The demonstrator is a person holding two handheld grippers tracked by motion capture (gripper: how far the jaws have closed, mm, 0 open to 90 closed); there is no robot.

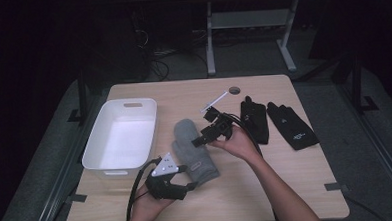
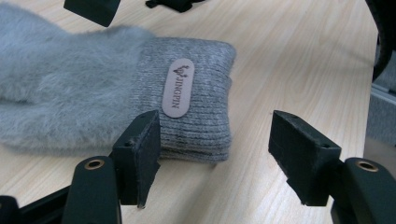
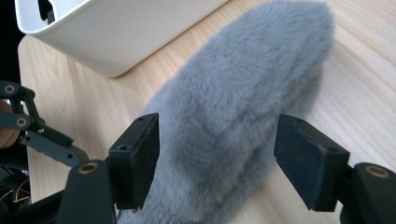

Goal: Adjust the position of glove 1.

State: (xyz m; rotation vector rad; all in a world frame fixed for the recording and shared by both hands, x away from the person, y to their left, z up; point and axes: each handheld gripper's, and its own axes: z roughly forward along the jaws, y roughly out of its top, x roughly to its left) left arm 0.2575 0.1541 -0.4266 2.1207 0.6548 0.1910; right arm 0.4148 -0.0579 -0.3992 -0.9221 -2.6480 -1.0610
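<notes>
White bin (image 1: 121, 136) sat at the desk's (image 1: 287, 186) left, grey mitten (image 1: 194, 149) flat just right of it, mid-desk. Left gripper (image 1: 186, 180) at the mitten's ribbed cuff, fingers (image 2: 140, 156) spread, one finger at the cuff's near edge, nothing pinched; right gripper (image 1: 199, 140) over the fluffy tip, fingers (image 3: 135, 158) apart straddling it, one brushing the fur, no clamp. Two black gloves (image 1: 277, 121) lay further right, bare desk along the front edge.

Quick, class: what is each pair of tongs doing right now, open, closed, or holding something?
Left tongs: open, jaws at the knitted cuff of the grey mitten, not pressing it.
Right tongs: open, jaws astride the mitten's fluffy end, no grip.
</notes>
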